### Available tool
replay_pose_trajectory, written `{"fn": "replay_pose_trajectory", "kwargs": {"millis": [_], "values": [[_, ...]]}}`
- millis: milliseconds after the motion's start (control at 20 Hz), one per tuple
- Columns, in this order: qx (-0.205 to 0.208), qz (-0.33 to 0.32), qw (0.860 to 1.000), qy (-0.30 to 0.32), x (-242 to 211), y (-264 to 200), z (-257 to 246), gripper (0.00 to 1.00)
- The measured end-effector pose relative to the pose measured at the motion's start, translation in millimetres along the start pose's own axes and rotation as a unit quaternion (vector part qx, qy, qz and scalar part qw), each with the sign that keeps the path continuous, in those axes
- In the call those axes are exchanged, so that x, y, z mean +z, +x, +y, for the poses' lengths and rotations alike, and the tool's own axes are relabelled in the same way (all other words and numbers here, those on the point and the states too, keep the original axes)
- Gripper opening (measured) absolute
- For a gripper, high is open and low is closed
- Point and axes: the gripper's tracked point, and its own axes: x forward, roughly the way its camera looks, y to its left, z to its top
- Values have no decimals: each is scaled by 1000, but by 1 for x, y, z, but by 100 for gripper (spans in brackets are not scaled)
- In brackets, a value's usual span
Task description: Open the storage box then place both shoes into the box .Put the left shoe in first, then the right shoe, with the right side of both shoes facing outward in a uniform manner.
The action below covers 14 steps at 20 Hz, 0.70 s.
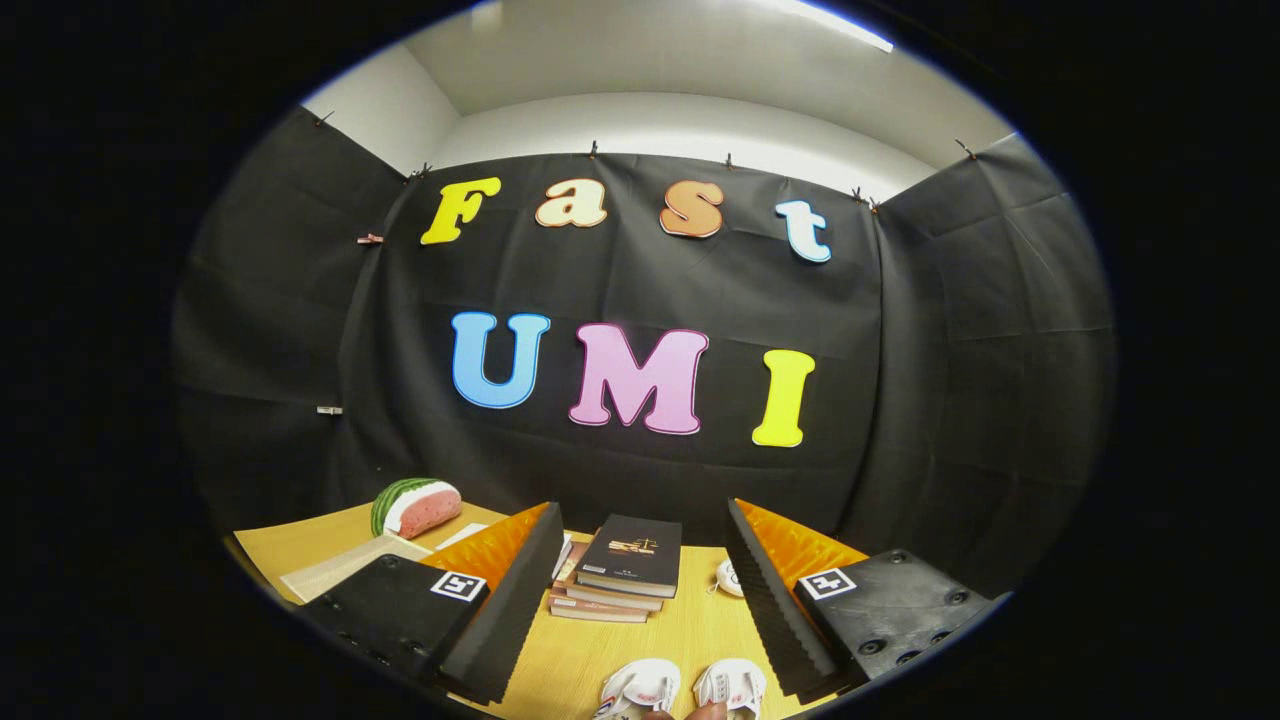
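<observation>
My claw is spread wide, its two fingers well apart and pinching nothing, held above the wooden table. Between the fingers, at the near end of the table, sit two small white shoes side by side, just apart from each other; their near ends are cut off, so I cannot tell which is left and which is right. Something small and skin-toned shows at the very near edge between them, perhaps a fingertip, though it is too little to be sure.

Farther off, between my fingers, lies a stack of books with a dark-covered one on top. Just to the right of the stack, beside my right finger, is a small round white object, partly hidden by that finger. Far to the left, near the black cloth wall, a watermelon slice with a green rind and red flesh rests on the table. Nearer than it, on the left beyond my left finger, lies a flat pale tray or lid, partly covered by the claw body; I cannot say whether it belongs to the storage box.
</observation>
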Motion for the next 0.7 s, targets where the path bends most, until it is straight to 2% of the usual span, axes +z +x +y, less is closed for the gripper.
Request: {"fn": "replay_pose_trajectory", "kwargs": {"millis": [450, 550, 700], "values": [[19, 11, 1000, 7, -4, -2, 6, 97], [67, 38, 997, 24, -15, -1, 26, 98], [142, 116, 980, 72, -42, -3, 52, 98]]}}
